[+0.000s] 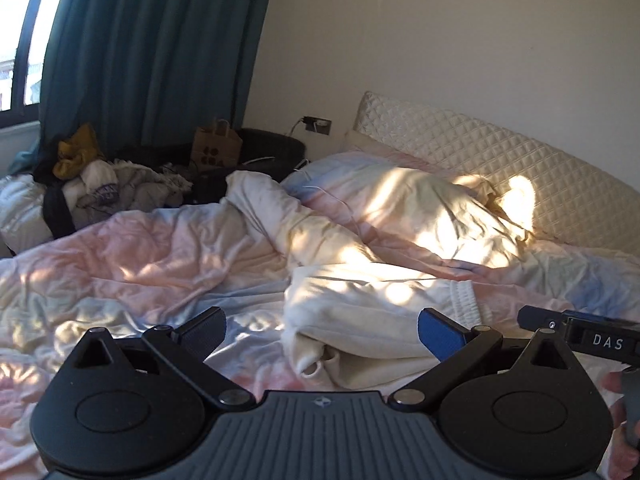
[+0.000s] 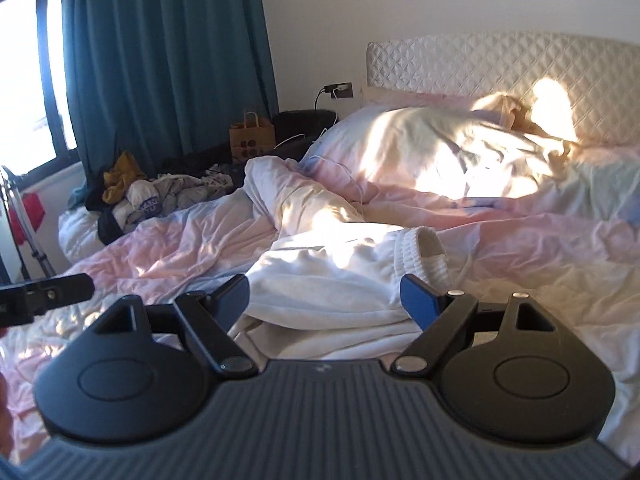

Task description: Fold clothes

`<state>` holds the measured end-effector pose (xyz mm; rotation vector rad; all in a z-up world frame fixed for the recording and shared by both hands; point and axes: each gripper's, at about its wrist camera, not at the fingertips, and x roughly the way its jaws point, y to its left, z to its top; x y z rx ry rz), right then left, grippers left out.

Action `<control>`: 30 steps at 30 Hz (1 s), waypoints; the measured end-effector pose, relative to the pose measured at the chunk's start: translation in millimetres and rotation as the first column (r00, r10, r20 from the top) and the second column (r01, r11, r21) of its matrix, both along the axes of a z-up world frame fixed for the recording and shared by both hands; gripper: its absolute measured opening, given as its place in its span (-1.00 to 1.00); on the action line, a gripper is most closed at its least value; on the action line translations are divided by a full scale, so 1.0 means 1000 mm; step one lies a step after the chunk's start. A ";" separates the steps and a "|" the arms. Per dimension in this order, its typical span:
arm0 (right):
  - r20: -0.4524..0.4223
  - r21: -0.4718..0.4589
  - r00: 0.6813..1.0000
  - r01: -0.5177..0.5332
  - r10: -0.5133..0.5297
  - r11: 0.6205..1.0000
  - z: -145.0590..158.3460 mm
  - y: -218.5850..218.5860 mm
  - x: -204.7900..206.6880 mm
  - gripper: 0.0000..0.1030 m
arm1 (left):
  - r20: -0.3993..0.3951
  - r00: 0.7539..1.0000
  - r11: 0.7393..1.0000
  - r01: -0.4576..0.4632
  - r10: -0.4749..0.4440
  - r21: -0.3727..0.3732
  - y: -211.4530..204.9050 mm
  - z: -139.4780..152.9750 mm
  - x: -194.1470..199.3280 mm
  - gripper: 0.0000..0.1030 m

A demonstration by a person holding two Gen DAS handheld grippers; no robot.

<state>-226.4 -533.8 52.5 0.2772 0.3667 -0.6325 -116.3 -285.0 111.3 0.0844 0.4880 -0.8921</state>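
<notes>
left gripper (image 1: 322,330): jaws spread wide, nothing between them, held above the bed.
right gripper (image 2: 324,294): jaws wide too, empty, off the cloth.
white sweatpants (image 2: 340,276): lying on the pink duvet (image 2: 520,240) just ahead of both grippers, elastic waistband (image 2: 424,256) toward the headboard (image 2: 500,64); looks part-folded, layers stacked at the near edge.
clothes pile (image 1: 100,184): far side of the bed by the curtain, well apart.
risk 1: duvet is rumpled and soft, so a low pinch likely grabs bedding along with the pants.
risk 2: pinching only the top layer would probably pull the fold open.
risk 3: charger cable (image 1: 340,204) trails over the duvet near the pillow and could snag.
</notes>
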 end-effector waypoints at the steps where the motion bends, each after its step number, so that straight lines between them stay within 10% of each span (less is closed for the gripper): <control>1: -0.010 -0.024 1.000 0.004 -0.004 1.000 0.001 0.008 -0.001 0.63 | -0.002 1.000 1.000 -0.002 0.002 0.002 0.006 0.000 -0.002 0.99; 30: -0.062 -0.039 0.995 0.073 -0.075 0.997 -0.015 0.058 -0.012 0.63 | 0.092 0.994 0.997 -0.058 0.054 0.041 0.062 -0.014 -0.032 0.99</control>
